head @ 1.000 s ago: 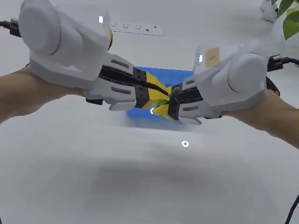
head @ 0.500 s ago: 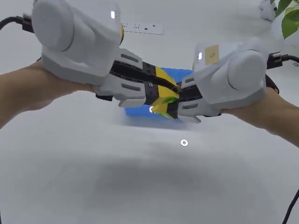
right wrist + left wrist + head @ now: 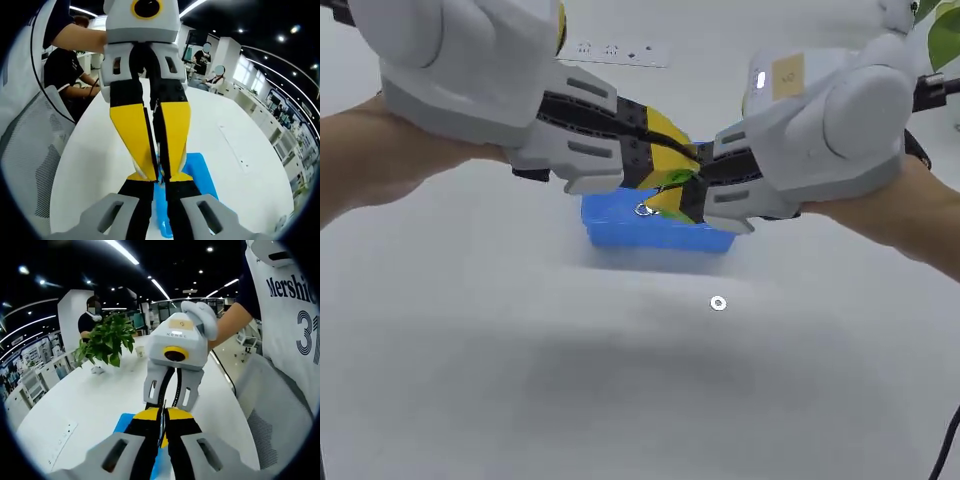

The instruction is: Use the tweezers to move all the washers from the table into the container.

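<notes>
- One washer (image 3: 718,303) lies on the white table (image 3: 520,380), just in front of the blue container (image 3: 650,236).
- A second washer (image 3: 642,210) hangs at the tweezers (image 3: 667,188) tip, over the container.
- Left gripper (image 3: 668,160) and right gripper (image 3: 684,198) meet tip to tip, both claws pressed together on the tweezers.

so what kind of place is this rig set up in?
Probably a big open-plan office or lab. The work is on a long white table, there are strip lights on a dark ceiling, a potted plant sits further along, and other people are at desks behind.
</notes>
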Available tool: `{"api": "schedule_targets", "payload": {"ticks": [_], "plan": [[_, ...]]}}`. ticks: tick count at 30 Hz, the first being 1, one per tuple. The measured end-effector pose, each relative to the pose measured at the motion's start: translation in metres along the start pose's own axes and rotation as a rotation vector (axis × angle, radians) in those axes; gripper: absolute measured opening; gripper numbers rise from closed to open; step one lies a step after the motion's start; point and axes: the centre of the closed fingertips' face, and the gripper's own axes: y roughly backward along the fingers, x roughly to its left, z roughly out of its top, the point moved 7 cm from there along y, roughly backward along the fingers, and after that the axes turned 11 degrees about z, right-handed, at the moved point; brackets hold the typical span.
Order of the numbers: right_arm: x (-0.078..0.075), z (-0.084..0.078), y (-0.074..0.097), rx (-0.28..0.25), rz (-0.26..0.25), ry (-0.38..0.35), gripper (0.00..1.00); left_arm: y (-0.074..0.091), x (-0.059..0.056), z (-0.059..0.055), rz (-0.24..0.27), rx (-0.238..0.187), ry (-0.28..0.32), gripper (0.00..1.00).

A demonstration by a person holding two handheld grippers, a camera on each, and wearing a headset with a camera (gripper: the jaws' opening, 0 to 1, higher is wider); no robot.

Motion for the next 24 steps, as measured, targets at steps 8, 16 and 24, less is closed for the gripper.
{"api": "schedule_targets", "payload": {"ticks": [8, 16, 24], "plan": [[-0.020, -0.004, 0.000, -0.008, -0.019, 0.011, 0.09, -0.003, 0.016, -0.005, 0.025, -0.017, 0.010, 0.07], [-0.037, -0.015, -0.008, -0.011, -0.030, 0.011, 0.09, -0.006, 0.029, -0.017, 0.043, -0.012, 0.031, 0.07], [-0.047, -0.030, -0.023, -0.014, -0.009, -0.013, 0.09, -0.016, 0.038, -0.035, 0.049, 0.004, 0.075, 0.07]]}}
